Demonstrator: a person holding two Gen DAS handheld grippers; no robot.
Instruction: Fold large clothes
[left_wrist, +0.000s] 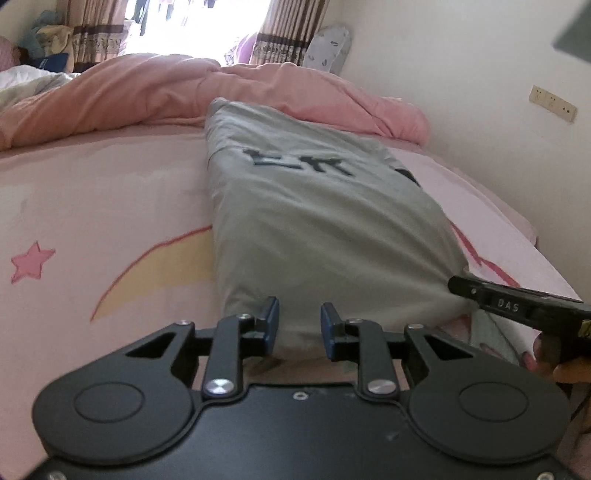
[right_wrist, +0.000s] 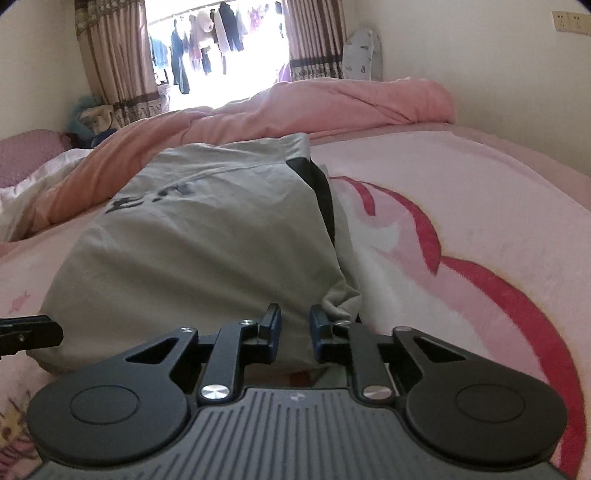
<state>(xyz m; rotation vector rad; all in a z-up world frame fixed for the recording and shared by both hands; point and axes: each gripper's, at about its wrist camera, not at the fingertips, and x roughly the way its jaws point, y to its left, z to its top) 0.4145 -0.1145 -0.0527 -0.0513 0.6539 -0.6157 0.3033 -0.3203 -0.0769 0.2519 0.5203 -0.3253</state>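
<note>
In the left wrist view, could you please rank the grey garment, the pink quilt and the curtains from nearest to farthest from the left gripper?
1. Grey garment: at the left gripper.
2. Pink quilt: bunched across the bed beyond.
3. Curtains: at the window, farthest.

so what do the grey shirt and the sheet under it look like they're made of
The grey shirt looks like thin matte cotton-type jersey: it drapes in soft creases and shows no shine, though the exact fibre can't be told. The pink sheet looks like a plush, fleecy fabric: its printed shapes have fuzzy edges and the surface looks slightly napped. It could also be brushed cotton.
</note>
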